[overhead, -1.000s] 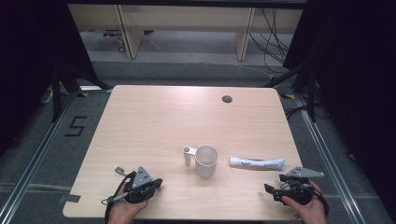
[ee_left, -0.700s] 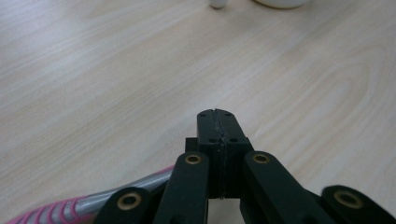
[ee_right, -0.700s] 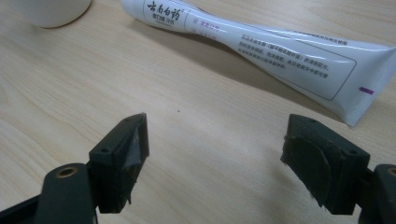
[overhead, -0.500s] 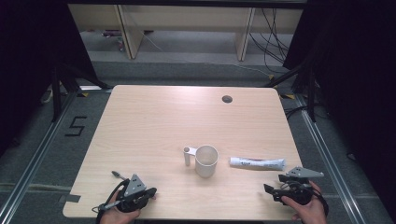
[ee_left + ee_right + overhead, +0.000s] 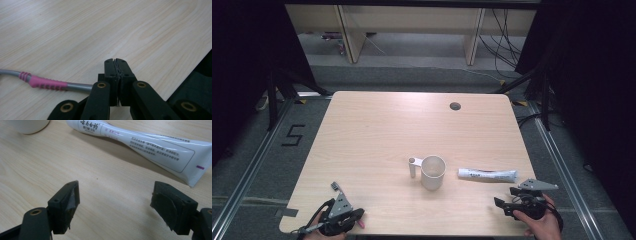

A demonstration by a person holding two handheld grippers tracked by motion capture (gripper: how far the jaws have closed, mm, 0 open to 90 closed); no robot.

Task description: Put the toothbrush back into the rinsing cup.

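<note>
- The left gripper point(image 5: 116, 60) has its two black jaws pressed flat together with nothing between them, low over the bare wood near the table's edge.
- In the high view this left gripper point(image 5: 337, 210) sits at the near left corner of the table point(image 5: 377, 130), held in a hand point(image 5: 319, 225) at the bottom edge.
- A grey cable with a pink sleeve point(image 5: 42, 82) lies on the wood just to the side of the left gripper's jaws.
- The right gripper point(image 5: 115, 195) holds its jaws wide apart and empty, just above the tabletop.
- Seen from above, the right gripper point(image 5: 512, 200) is at the near right edge, gripped by the person's right hand point(image 5: 542, 225).
- A white toothpaste tube point(image 5: 140, 142) lies flat just beyond the open jaws, its printed side up; in the high view the tube point(image 5: 487, 175) rests on its side, near the right gripper.
- A white mug point(image 5: 432, 172) stands upright near the table's middle, just left of the tube, with its handle pointing left.
- A small dark round hole point(image 5: 455, 106) marks the far side of the table.
</note>
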